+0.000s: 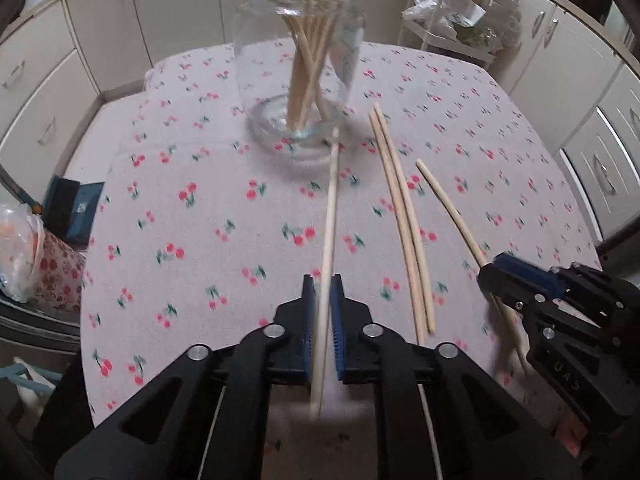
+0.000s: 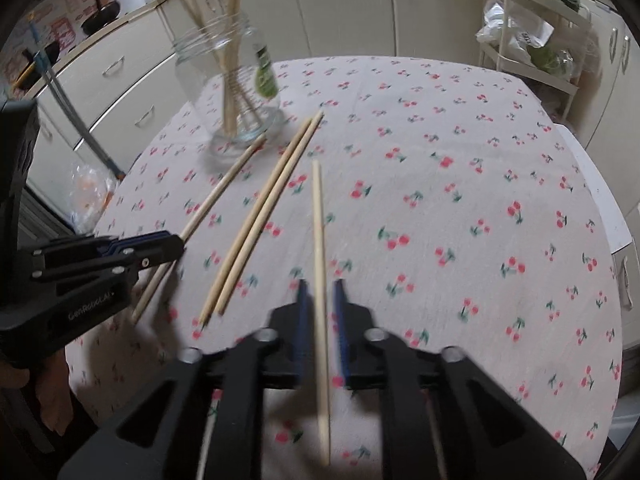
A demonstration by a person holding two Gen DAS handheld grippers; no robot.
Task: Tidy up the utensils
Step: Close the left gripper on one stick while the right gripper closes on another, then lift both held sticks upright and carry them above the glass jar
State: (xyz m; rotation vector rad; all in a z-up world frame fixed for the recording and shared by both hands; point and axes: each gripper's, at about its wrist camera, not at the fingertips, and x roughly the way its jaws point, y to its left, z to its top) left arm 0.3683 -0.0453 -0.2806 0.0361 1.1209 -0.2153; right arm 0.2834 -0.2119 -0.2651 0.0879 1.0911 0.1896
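Observation:
A glass jar (image 1: pixel 300 60) with several wooden chopsticks in it stands at the far middle of the cherry-print table (image 1: pixel 192 152). My left gripper (image 1: pixel 322 306) is shut on one chopstick (image 1: pixel 330 208), whose tip points toward the jar's base. Two more chopsticks (image 1: pixel 404 220) lie side by side to the right. In the right wrist view my right gripper (image 2: pixel 321 304) straddles a single chopstick (image 2: pixel 318 220), with a gap showing on each side of it. The left gripper (image 2: pixel 176 244) and its chopstick (image 2: pixel 224 188) appear at that view's left, near the jar (image 2: pixel 228 80).
Cream cabinets ring the table. A white rack (image 1: pixel 452 12) with bags stands at the back right. A dark blue box (image 1: pixel 72 208) and a plastic bag (image 1: pixel 20 248) sit beyond the table's left edge. The cloth (image 2: pixel 480 160) to the right carries nothing.

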